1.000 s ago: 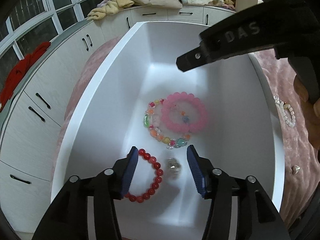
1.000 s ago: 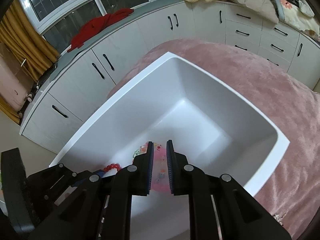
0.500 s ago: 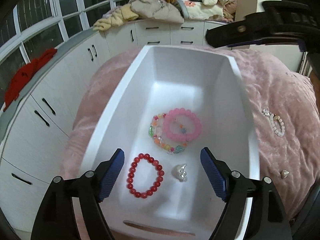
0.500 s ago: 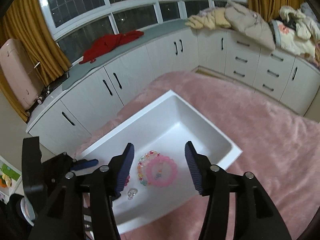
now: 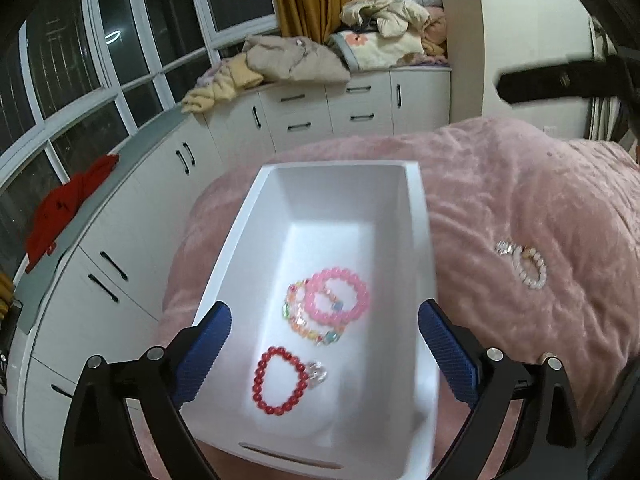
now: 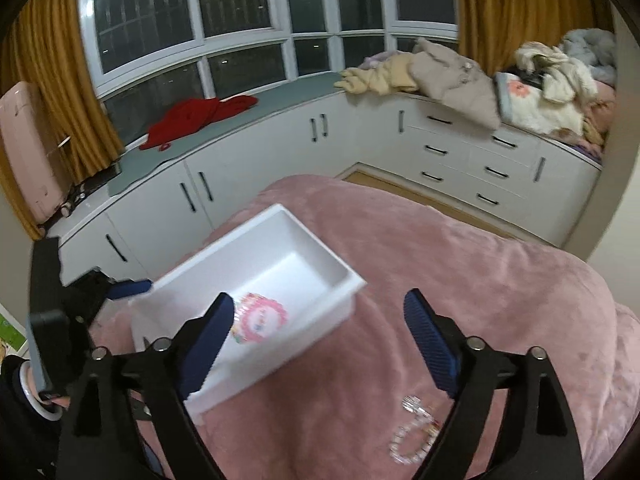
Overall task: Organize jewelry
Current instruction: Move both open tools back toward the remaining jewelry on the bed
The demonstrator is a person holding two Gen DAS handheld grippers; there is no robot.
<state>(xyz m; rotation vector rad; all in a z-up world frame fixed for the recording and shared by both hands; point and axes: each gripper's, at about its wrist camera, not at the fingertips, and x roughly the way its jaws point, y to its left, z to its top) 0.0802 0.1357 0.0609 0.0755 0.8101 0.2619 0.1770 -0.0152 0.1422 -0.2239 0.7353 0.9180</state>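
A white bin [image 5: 416,240] sits on a pink blanket. In it lie a pink bead bracelet [image 5: 337,295], a multicolour bead bracelet [image 5: 298,322] under it, a red bead bracelet [image 5: 279,380] and a small clear ring [image 5: 316,373]. A pale bead bracelet [image 5: 524,265] lies on the blanket right of the bin; it also shows in the right wrist view [image 6: 412,436]. My left gripper [image 5: 322,354] is open and empty, raised above the bin's near end. My right gripper [image 6: 320,344] is open and empty, above the bin's [image 6: 340,276] right edge.
The pink blanket [image 6: 460,280] covers a bed. White cabinets [image 6: 460,148] with piled clothes run along the window behind. A red garment [image 6: 200,114] lies on the sill. The right gripper's body [image 5: 560,80] shows at the upper right of the left wrist view.
Both grippers have opened wide and pulled back and up from the bin. The clear ring and pink bracelet now lie loose in the bin.
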